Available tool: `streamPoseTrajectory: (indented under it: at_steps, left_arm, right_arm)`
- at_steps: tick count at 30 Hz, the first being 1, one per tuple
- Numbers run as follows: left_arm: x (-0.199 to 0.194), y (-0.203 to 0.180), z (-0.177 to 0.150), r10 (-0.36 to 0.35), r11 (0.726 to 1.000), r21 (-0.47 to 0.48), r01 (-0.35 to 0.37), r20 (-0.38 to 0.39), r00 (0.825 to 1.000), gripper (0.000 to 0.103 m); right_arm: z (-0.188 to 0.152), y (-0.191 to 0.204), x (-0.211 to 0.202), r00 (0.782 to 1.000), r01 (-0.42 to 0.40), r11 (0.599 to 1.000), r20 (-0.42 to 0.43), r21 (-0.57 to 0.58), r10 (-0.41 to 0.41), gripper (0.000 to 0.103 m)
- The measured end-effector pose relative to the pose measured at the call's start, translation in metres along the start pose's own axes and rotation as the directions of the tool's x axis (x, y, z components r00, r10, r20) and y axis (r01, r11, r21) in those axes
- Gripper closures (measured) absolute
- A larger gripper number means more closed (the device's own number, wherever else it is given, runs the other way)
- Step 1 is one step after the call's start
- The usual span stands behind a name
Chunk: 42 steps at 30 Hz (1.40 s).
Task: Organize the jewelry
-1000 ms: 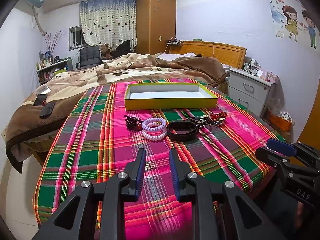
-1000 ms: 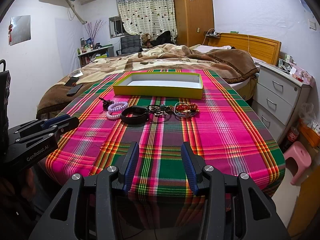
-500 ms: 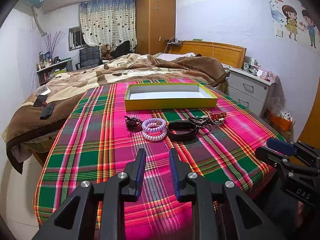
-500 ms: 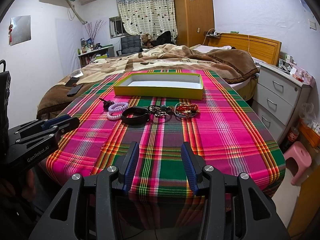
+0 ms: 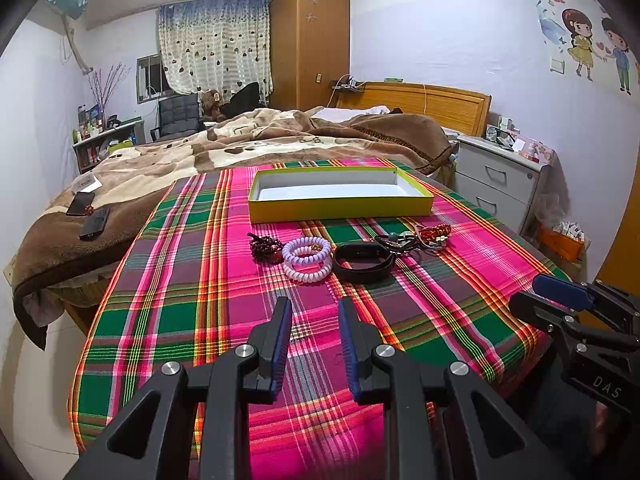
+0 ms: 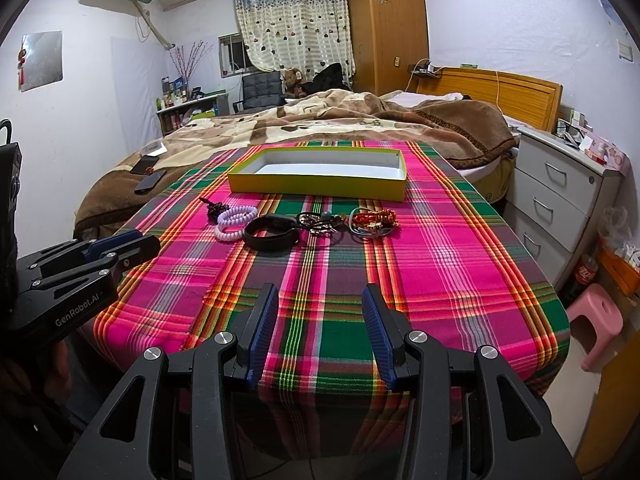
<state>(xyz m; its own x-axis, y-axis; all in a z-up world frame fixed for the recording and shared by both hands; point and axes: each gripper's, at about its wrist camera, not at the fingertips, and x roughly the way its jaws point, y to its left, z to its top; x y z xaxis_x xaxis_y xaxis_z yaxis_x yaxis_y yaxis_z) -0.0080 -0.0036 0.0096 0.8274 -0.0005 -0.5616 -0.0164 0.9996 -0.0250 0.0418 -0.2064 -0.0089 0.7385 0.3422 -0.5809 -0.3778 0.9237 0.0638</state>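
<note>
A yellow box with a white inside stands open and empty at the far end of the plaid tablecloth. In front of it lies a row of jewelry: a dark red bead bracelet, pale purple coil bracelets, a black band, a tangle of dark cords and a red and gold piece. My left gripper is open and empty, short of the row. My right gripper is open and empty, near the table's front edge.
A bed with a brown blanket lies behind the table, with two phones on it. A white drawer unit stands at the right, a pink stool beside the table. A wardrobe stands at the back.
</note>
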Motion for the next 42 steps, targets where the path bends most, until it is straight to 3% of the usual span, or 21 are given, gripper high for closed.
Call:
streamPoseTrajectory:
  at_steps: [28, 42]
  left_arm:
    - [0.001, -0.001, -0.002, -0.006, 1.000, 0.002, 0.006, -0.009, 1.000, 0.080]
    - [0.021, 0.003, 0.001, -0.008, 1.000, -0.008, 0.008, -0.042, 0.999, 0.080]
  right_arm:
    - [-0.002, -0.001, 0.001, 1.000, 0.000, 1.000, 0.000, 0.002, 0.000, 0.058]
    - [0.004, -0.003, 0.015, 1.000, -0.005, 1.000, -0.012, 0.010, 0.005, 0.058]
